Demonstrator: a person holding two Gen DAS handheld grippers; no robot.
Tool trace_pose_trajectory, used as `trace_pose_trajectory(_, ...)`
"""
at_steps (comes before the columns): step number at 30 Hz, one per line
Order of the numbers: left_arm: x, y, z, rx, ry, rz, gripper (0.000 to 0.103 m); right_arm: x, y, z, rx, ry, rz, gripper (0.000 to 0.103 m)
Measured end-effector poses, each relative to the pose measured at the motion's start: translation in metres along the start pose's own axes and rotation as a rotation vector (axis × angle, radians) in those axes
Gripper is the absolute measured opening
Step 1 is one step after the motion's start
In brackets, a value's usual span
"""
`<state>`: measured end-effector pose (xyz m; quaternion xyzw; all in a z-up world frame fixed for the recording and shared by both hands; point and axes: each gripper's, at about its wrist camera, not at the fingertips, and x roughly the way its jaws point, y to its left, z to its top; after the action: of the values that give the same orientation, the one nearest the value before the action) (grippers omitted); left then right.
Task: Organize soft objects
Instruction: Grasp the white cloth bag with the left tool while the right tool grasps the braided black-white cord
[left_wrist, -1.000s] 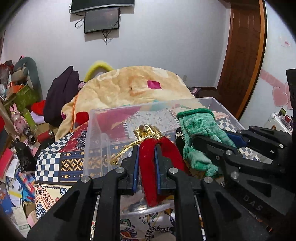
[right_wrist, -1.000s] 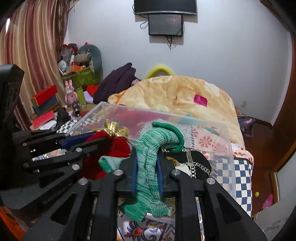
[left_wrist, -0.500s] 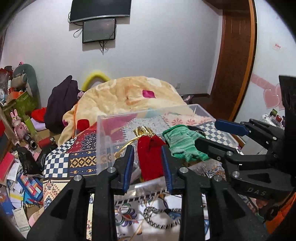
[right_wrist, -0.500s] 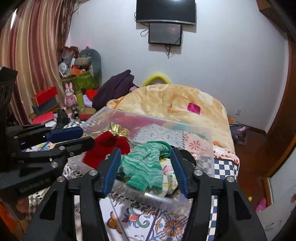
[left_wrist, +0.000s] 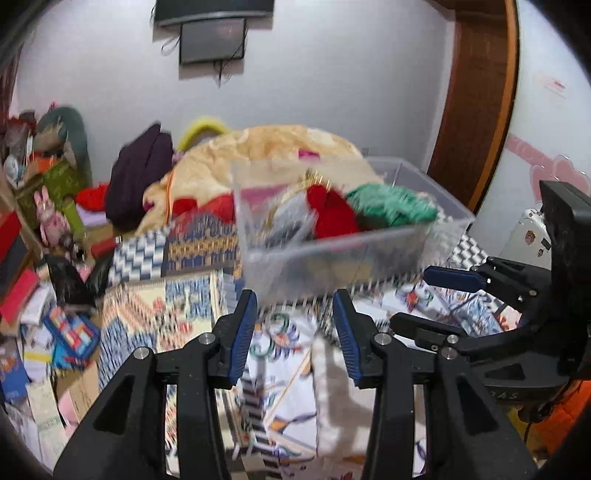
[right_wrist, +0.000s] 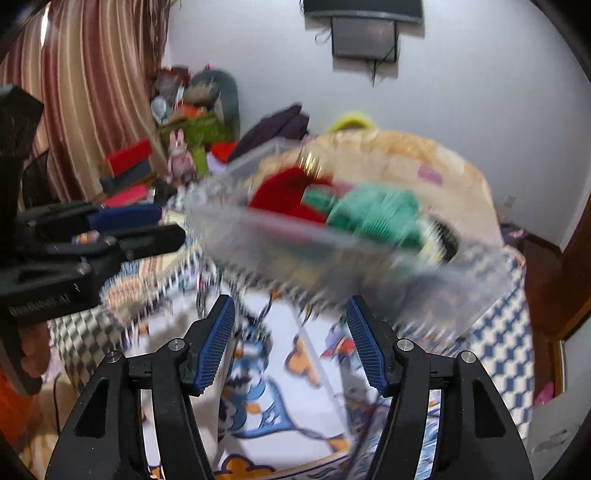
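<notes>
A clear plastic bin (left_wrist: 332, 254) stands on a patterned cloth, blurred by motion; it also shows in the right wrist view (right_wrist: 369, 266). Inside lie a red pouch with gold trim (left_wrist: 332, 216) and a green knit piece (left_wrist: 391, 206), also seen in the right wrist view as the red pouch (right_wrist: 284, 192) and green knit (right_wrist: 376, 214). My left gripper (left_wrist: 293, 332) is open and empty, in front of the bin. My right gripper (right_wrist: 290, 341) is open and empty, also short of the bin. Each gripper shows at the other view's side.
The patterned cloth (left_wrist: 280, 387) covers the surface below the grippers. A yellow blanket heap (left_wrist: 266, 147) lies behind the bin. Boxes, toys and clutter (left_wrist: 33, 221) fill the left side. A wooden door (left_wrist: 476, 92) stands at right, a striped curtain (right_wrist: 92, 92) at left.
Both grippers let go of the red pouch and the green knit piece in the bin, opened wide, and pulled back toward me away from the bin.
</notes>
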<state>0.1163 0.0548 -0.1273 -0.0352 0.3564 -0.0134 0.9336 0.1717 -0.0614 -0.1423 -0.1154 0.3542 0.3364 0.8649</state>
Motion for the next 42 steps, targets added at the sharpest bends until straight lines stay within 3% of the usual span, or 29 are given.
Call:
trace_pose_trajectory(3, 0.008, 0.005, -0.015, -0.025, 0.045, -0.003, 0.042, 0.010, 0.002, -0.001, 0.025, 0.033, 0.059, 0.059)
trace_pose_trajectory(9, 0.017, -0.001, -0.041, -0.015, 0.111, -0.019, 0.043, 0.020, 0.002, 0.003, 0.039, 0.053, 0.040, 0.057)
trace_pose_trajectory(13, 0.019, -0.001, -0.048, -0.021, 0.112, -0.013, 0.043, 0.027, -0.006, 0.000, 0.053, 0.080, -0.023, 0.044)
trace_pose_trajectory(16, 0.022, 0.006, -0.047, -0.030, 0.113, 0.006, 0.043, 0.022, -0.012, -0.007, 0.061, 0.086, -0.055, 0.041)
trace_pose_trajectory(22, 0.022, 0.018, -0.044, -0.022, 0.111, 0.059, 0.043, 0.001, -0.015, -0.001, 0.099, 0.038, 0.002, 0.041)
trace_pose_trajectory(28, 0.021, 0.020, -0.048, -0.025, 0.104, 0.052, 0.043, 0.008, 0.016, 0.020, 0.042, -0.001, 0.028, 0.041)
trace_pose_trajectory(33, 0.021, 0.017, -0.051, -0.011, 0.103, 0.031, 0.043, 0.033, 0.033, 0.022, -0.006, 0.046, 0.014, 0.041)
trace_pose_trajectory(42, 0.021, 0.019, -0.053, -0.010, 0.109, 0.019, 0.043, 0.041, 0.002, 0.009, 0.023, 0.134, -0.041, 0.041)
